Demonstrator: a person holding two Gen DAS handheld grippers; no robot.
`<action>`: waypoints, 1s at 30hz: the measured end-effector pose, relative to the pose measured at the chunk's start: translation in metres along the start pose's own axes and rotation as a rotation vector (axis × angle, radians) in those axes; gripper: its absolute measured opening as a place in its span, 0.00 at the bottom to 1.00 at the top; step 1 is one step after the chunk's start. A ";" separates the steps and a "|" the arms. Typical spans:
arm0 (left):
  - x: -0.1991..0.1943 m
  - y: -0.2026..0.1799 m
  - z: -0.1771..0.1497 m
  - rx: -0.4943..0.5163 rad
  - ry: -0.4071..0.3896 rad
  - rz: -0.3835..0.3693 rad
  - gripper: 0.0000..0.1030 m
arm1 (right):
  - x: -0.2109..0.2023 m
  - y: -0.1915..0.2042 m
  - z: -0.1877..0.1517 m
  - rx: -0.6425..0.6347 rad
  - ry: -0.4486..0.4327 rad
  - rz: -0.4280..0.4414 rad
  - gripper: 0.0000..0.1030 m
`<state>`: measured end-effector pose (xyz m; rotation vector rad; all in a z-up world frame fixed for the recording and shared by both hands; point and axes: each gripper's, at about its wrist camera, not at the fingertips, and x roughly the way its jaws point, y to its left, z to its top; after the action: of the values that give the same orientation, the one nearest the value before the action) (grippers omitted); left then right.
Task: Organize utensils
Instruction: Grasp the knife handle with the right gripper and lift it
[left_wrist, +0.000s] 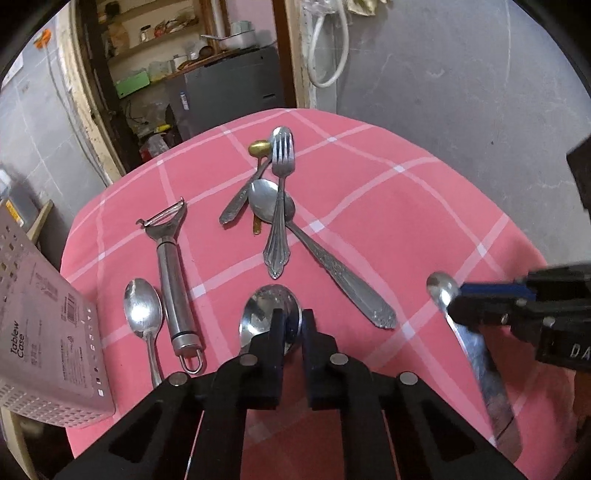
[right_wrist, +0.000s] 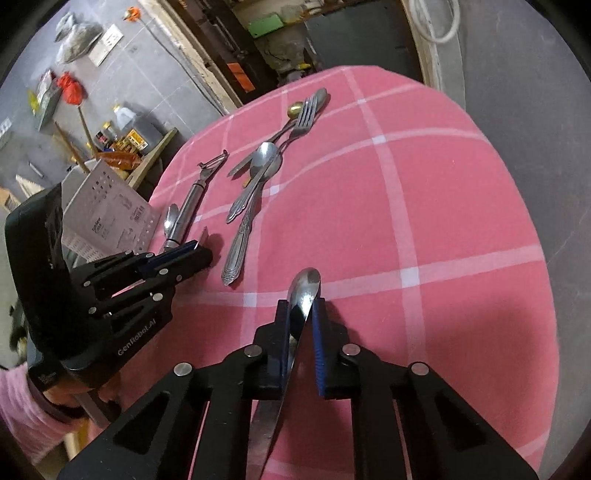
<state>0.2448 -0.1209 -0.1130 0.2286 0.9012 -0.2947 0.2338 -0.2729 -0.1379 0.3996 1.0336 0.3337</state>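
On the pink checked tablecloth (left_wrist: 369, 206), my left gripper (left_wrist: 292, 323) is shut on the bowl end of a large steel spoon (left_wrist: 258, 310) at the near edge. In the right wrist view the left gripper (right_wrist: 199, 254) shows at the left with a sliver of metal at its tips. My right gripper (right_wrist: 301, 308) is shut on a second spoon (right_wrist: 306, 284), whose wide flat handle runs back between the fingers. The left wrist view shows the right gripper (left_wrist: 461, 306) at the far right, holding that spoon (left_wrist: 441, 288) tilted above the cloth.
A peeler (left_wrist: 171, 280) and a small spoon (left_wrist: 142, 306) lie to the left. A crossed pile lies further back: a fork (left_wrist: 280, 206), an ornate-handled spoon (left_wrist: 332, 266) and a gold spoon (left_wrist: 259, 147). A white perforated tableware case (left_wrist: 44, 332) stands at the table's left edge.
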 end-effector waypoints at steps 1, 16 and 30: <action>-0.001 0.002 0.002 -0.016 0.003 -0.011 0.06 | 0.003 -0.001 -0.001 0.023 0.015 0.021 0.07; -0.045 0.054 -0.001 -0.307 0.024 -0.215 0.04 | 0.036 0.022 0.008 0.037 0.149 0.064 0.08; -0.073 0.070 -0.024 -0.394 -0.011 -0.264 0.04 | 0.039 0.063 0.006 -0.100 0.230 -0.024 0.08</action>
<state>0.2084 -0.0363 -0.0647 -0.2573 0.9601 -0.3548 0.2526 -0.2010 -0.1346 0.2628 1.2398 0.4150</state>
